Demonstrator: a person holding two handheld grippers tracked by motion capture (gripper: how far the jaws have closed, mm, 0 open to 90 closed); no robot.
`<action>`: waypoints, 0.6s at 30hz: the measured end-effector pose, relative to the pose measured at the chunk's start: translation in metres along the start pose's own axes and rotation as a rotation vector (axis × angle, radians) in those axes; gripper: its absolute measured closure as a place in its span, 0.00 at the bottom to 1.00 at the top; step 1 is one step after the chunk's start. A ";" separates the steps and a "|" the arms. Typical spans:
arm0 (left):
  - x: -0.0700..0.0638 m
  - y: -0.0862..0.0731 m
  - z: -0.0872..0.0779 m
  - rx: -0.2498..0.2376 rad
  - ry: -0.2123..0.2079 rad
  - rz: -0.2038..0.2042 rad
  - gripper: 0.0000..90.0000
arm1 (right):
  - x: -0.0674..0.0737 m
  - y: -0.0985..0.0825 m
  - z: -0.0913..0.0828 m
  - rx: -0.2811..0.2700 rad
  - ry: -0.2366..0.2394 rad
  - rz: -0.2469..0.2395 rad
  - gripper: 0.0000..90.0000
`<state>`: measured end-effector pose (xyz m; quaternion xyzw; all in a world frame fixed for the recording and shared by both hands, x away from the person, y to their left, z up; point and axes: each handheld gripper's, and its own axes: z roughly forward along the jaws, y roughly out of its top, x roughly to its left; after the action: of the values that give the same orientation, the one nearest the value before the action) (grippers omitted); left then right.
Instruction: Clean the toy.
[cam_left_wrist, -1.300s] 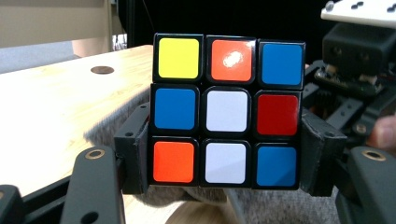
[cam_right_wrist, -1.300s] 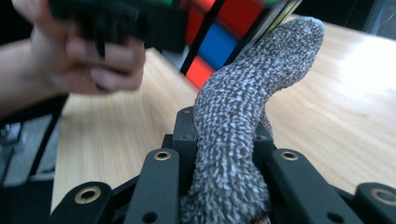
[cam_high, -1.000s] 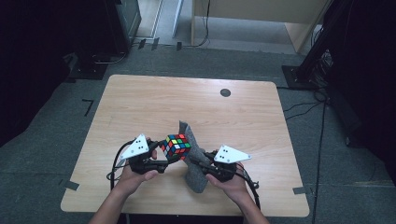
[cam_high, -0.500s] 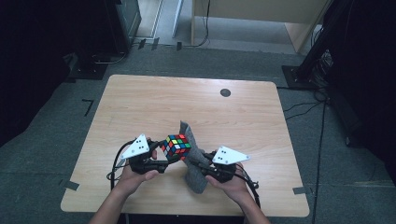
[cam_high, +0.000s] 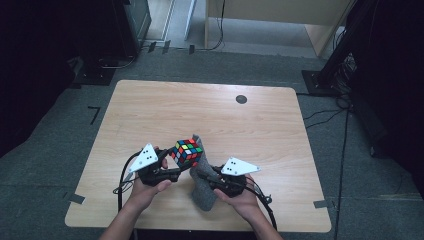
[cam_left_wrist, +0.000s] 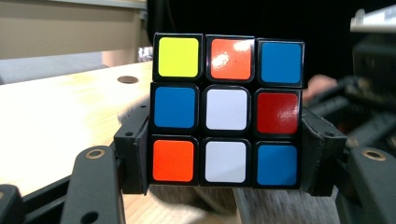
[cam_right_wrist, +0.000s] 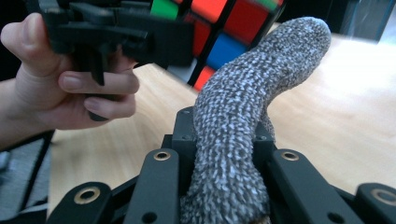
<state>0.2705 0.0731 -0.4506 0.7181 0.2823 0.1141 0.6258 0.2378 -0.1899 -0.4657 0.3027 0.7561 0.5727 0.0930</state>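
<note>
My left gripper (cam_high: 176, 161) is shut on a scrambled colour cube (cam_high: 187, 151) and holds it just above the wooden table (cam_high: 200, 110). In the left gripper view the cube (cam_left_wrist: 226, 109) faces the camera, with a black jaw pressed on each side of its lower rows. My right gripper (cam_high: 206, 176) is shut on a speckled grey sock (cam_high: 204, 192). The sock (cam_right_wrist: 233, 140) rises between that gripper's jaws (cam_right_wrist: 224, 140) and bends over at the top, right beside the cube (cam_right_wrist: 219, 28). The person's left hand (cam_right_wrist: 56, 84) is close on the left.
A small dark round hole (cam_high: 241, 99) sits in the table near its far edge. Cables trail from both grippers to the near edge. Dark equipment and a stand base (cam_high: 325, 80) stand on the grey floor around the table.
</note>
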 end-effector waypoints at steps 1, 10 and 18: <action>0.002 0.000 0.000 -0.009 0.005 -0.018 0.38 | 0.001 -0.001 0.003 0.005 0.016 0.027 0.81; -0.006 -0.005 0.009 0.020 0.002 -0.022 0.38 | 0.021 -0.005 0.019 -0.002 0.110 0.060 0.81; -0.003 -0.002 0.005 -0.016 -0.020 -0.072 0.38 | 0.012 -0.013 0.020 -0.015 -0.003 0.131 0.81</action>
<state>0.2704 0.0676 -0.4527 0.7036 0.3008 0.0866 0.6379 0.2338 -0.1688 -0.4821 0.3517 0.7302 0.5827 0.0588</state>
